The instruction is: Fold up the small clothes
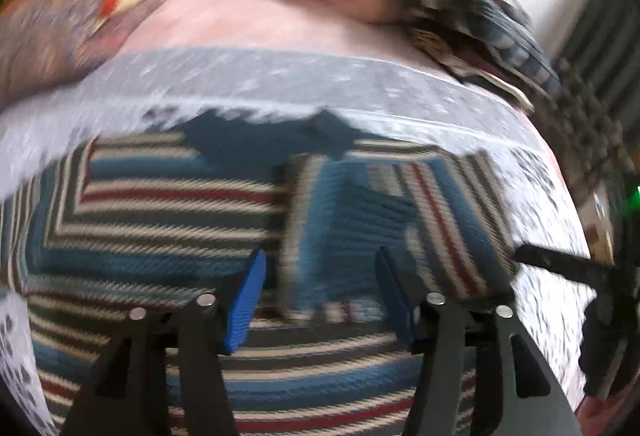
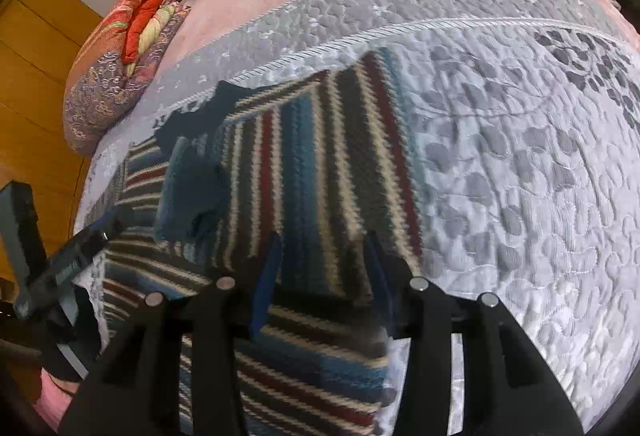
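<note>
A bed (image 2: 520, 163) under a pale grey quilted cover stitched with leaf shapes carries a knitted sweater (image 2: 304, 163) striped in teal, cream, dark green and red, lying mostly flat ahead of and beneath both pairs of fingers. The left gripper (image 1: 320, 296) has its blue ribbed fingers (image 1: 245, 300) spread apart over the knit, holding nothing. The right gripper (image 2: 322, 284) is likewise parted, with a folded edge of the sweater lying between its fingers.

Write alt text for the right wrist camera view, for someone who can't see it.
The right tool, jaws apart, hangs over a striped knit sweater spread on a grey quilted bedspread. The sweater's sleeve looks folded across its body. Folded bedding sits at the far left and the left tool enters from the left.
</note>
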The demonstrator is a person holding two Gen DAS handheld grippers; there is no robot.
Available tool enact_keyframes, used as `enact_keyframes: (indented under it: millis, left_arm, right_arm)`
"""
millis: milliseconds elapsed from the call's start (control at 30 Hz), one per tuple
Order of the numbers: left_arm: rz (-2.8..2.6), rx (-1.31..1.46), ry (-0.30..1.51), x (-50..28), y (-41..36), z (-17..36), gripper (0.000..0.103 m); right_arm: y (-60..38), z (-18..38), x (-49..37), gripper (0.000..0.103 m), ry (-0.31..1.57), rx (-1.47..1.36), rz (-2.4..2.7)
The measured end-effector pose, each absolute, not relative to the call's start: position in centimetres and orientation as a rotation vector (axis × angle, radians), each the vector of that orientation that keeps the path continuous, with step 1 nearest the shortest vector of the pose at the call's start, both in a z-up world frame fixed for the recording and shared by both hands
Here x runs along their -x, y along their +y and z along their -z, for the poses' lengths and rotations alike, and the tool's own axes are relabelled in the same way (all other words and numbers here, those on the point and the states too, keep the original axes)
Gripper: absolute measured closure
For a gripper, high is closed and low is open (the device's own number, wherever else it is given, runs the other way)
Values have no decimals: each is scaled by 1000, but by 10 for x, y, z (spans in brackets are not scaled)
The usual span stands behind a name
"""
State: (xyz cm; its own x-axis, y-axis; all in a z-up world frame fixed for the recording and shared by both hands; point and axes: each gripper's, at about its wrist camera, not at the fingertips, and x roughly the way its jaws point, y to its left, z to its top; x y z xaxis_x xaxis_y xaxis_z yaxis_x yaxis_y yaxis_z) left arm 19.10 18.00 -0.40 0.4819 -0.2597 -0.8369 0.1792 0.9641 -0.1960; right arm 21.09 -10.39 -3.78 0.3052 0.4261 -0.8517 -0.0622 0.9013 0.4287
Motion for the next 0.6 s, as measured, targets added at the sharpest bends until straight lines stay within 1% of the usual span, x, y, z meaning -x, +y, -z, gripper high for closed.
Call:
enact_keyframes:
  millis: [100, 167, 300, 367, 400, 467, 533, 567, 600]
  left_arm:
    - [297, -2, 1039, -187, 147, 8, 42]
    - [298, -83, 1051, -189, 126, 21, 41]
    - [269, -201, 1083, -194, 102, 49, 41]
    - [234, -245, 1091, -196, 99, 62, 44]
    - [222, -241, 1089, -198, 101, 65, 49]
    - [232, -211, 1080, -198, 108, 64, 54]
    - [241, -186, 1074, -198, 115, 60, 76]
    - [251, -166, 1076, -199, 117, 58, 82]
    - [271, -127, 1079, -199, 122, 55, 92]
  right_arm:
    - [-96, 41, -216, 60, 1249, -337, -341]
    - [-95, 45, -218, 60, 1256, -324, -327]
    - [-102, 61, -222, 61, 1281, -348, -306]
    - [-106, 69, -224, 61, 1295, -375, -305]
    - [-109, 71, -224, 61, 1296, -390, -309]
    - [-110, 72, -224, 61, 1289, -399, -319]
    - [-111, 73, -223, 61, 1285, -395, -323]
    - [-110, 73, -222, 61, 1284, -394, -323]
    - [-110, 73, -222, 61, 1283, -394, -321]
